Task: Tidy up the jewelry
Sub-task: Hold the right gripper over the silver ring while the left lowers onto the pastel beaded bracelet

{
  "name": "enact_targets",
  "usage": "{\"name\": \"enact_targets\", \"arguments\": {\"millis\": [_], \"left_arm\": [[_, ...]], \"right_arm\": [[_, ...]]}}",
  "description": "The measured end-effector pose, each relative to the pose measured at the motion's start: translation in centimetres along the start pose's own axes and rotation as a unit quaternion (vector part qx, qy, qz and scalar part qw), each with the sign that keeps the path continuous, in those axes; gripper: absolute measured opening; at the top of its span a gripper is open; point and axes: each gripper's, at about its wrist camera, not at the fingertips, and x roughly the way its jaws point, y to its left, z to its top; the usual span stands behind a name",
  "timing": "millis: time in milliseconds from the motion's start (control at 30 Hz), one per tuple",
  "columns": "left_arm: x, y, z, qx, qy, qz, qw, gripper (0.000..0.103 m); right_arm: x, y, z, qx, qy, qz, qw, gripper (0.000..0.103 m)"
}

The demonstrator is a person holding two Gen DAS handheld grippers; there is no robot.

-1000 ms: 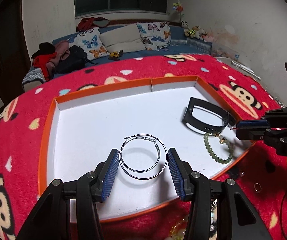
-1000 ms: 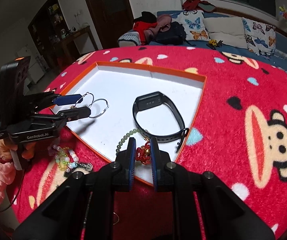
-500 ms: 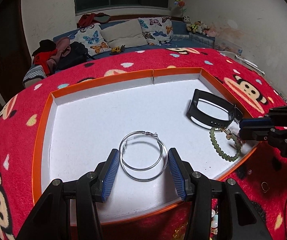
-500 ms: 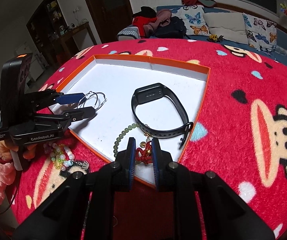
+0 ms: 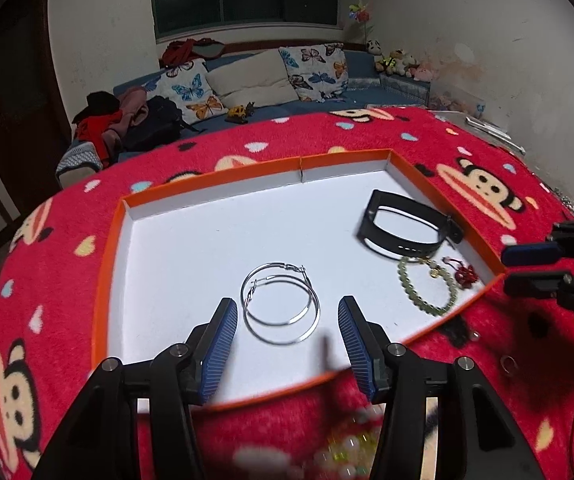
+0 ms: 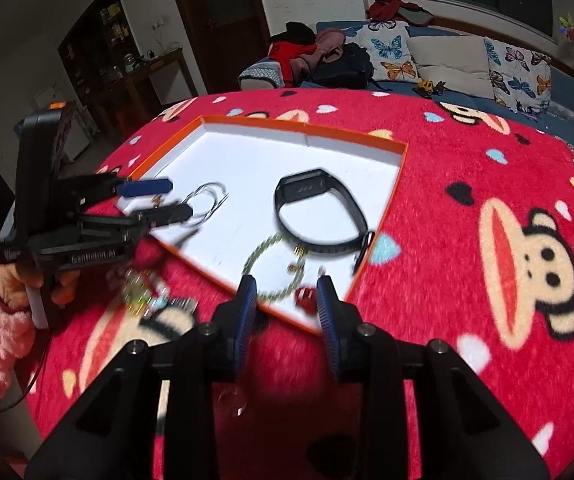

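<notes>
We had the bench (image 5: 367, 136) under its red monkey-print cover spread out ahead of both tools, and on it the orange-rimmed tray (image 5: 105, 280), whose near rim ran just under the tips of each. Our judgement was that the main risk lay at that rim: the red charm sat close to the near corner, so a careless sweep of the right hand-held gripper (image 6: 285, 300) could have dragged it and its beads back over the edge onto the cover. That one's jaws had just been opening and stood apart with nothing pinched; the green bead bracelet (image 6: 275, 268) lay just ahead of them and its red charm (image 6: 305, 296) between the tips, apparently free on the tray floor, though blur kept us from being sure. Beyond the bracelet lay the black band (image 6: 319, 216), touching or nearly touching the beads. The left hand-held gripper (image 5: 287, 328) was spread as well, gripping nothing, with the two hoop earrings (image 5: 281, 304) overlapping just ahead between its tips; a sideways nudge could have tangled the thin hoops. More beads (image 6: 143, 296) waited outside the tray, below the left tool.
</notes>
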Motion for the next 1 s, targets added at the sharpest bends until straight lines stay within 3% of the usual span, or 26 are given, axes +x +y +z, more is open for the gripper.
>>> {"name": "enact_targets", "arguments": {"millis": [267,467,733,1000], "left_arm": [[-5.0,-1.0,-3.0,-0.006,-0.009,0.001,0.9999,0.056],[-7.5,-1.3,-6.3,-0.011,-0.004,-0.003,0.9999,0.056],[-6.9,-0.3,-9.1,-0.018,0.03,0.014,0.9993,0.057],[-6.1,0.0,-9.3,-0.003,0.029,0.008,0.9995,0.053]], "right_arm": [[-0.4,2.2,-4.4,-0.021,0.044,0.025,0.999,0.03],[0.5,2.5,-5.1,-0.018,0.052,0.028,0.998,0.029],[1.0,2.6,-5.1,-0.028,0.054,0.006,0.998,0.019],[0.9,2.7,-5.2,-0.031,0.053,0.006,0.998,0.019]]}}
